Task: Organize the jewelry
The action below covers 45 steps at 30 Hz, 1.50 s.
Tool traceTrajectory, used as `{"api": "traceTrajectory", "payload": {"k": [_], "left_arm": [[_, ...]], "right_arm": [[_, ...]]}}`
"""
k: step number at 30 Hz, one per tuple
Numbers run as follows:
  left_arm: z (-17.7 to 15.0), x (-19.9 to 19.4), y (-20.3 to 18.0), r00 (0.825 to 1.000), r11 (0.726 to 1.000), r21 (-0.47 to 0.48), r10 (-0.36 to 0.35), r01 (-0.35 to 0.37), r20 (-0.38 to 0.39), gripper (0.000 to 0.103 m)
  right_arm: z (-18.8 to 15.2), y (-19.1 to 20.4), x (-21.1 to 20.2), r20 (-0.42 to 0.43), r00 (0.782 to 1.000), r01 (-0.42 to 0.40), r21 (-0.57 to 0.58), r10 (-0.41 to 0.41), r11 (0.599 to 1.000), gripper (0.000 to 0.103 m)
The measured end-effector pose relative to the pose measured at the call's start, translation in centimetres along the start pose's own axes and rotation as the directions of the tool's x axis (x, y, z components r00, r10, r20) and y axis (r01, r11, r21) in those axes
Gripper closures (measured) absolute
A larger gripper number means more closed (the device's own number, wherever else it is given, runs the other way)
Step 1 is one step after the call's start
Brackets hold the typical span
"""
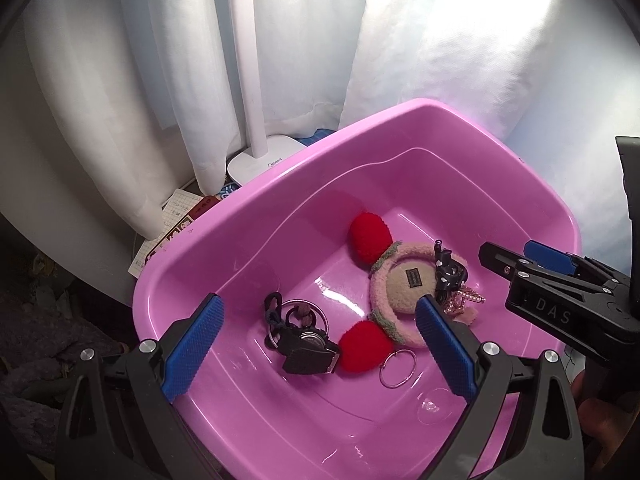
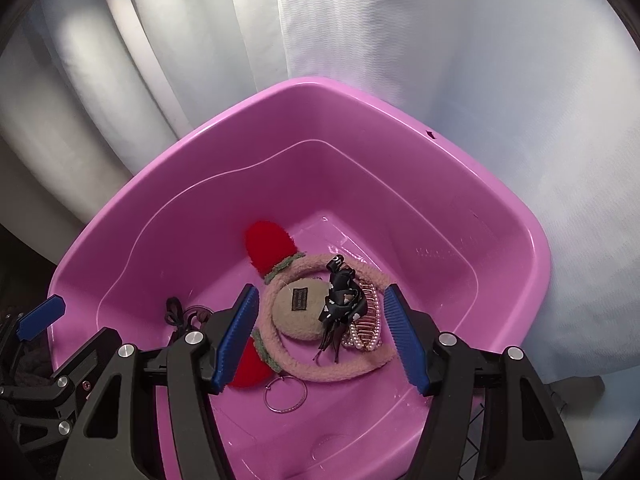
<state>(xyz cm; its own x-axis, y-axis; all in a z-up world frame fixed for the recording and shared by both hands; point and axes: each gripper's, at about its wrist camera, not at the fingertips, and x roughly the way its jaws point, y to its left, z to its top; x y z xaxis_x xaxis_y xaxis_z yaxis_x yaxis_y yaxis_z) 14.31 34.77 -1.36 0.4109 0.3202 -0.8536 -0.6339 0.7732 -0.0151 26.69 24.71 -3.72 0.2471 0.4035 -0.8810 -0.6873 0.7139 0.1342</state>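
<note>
Left wrist view, near field: left tool (image 1: 318, 350) hangs over the pink plastic tub (image 1: 256, 216), blue pads spread wide, nothing between them. Empty, released. Directly below its gap lie a black key fob on a steel ring with a dark cord (image 1: 306, 346) and a thin loose metal hoop (image 1: 397, 369), both flat on the tub floor.

Right wrist view, near field: right tool (image 2: 322, 336) also stands open above the tub, pads apart and touching nothing. Its gap frames the fluffy pink headband with two red pompoms and a beige round patch (image 2: 298, 312). Resting on the headband's far-right arc: a black ribbon bow with white dots (image 2: 340, 300) and a rose-gold claw clip edged with pearls (image 2: 366, 326), the bow partly over the clip.

All jewelry pieces sit inside the tub, clustered on the floor toward its near half; the far half is bare. Judgement: the tub serves as the collection bin, and both tools open over it suggests items are being deposited, so the sorting looks well advanced.

Far field: white curtain (image 1: 120, 80) behind the tub, a white lamp base and post (image 1: 260, 156) and some printed cards (image 1: 176, 224) beyond the tub's left rim.
</note>
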Motion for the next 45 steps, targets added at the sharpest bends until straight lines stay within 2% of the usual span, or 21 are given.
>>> {"api": "traceTrajectory", "payload": {"k": [10,31,40,42,45], "left_arm": [[0.01,-0.40,-0.07,1.000,1.000,0.014,0.017,-0.017,0.000,0.008],[-0.22,-0.30,-0.04,1.000,1.000,0.013,-0.018,0.018,-0.026,0.008],[-0.33,-0.62,0.27,1.000,1.000,0.005,-0.006,0.006,-0.014,0.008],[-0.32,-0.56,0.38,1.000,1.000,-0.001,-0.006,0.006,-0.016,0.008],[-0.30,-0.54,0.57,1.000,1.000,-0.007,-0.005,0.004,-0.017,0.008]], "right_arm": [[-0.33,-0.13,-0.43,0.004,1.000,0.003,-0.006,-0.003,1.000,0.041],[-0.51,-0.16,-0.63,0.005,1.000,0.005,-0.008,-0.005,1.000,0.041],[-0.68,0.07,-0.70,0.005,1.000,0.005,-0.010,-0.005,1.000,0.041],[-0.73,0.09,-0.78,0.008,1.000,0.006,-0.010,-0.006,1.000,0.037],[-0.79,0.28,-1.01,0.011,1.000,0.006,-0.008,-0.006,1.000,0.037]]}}
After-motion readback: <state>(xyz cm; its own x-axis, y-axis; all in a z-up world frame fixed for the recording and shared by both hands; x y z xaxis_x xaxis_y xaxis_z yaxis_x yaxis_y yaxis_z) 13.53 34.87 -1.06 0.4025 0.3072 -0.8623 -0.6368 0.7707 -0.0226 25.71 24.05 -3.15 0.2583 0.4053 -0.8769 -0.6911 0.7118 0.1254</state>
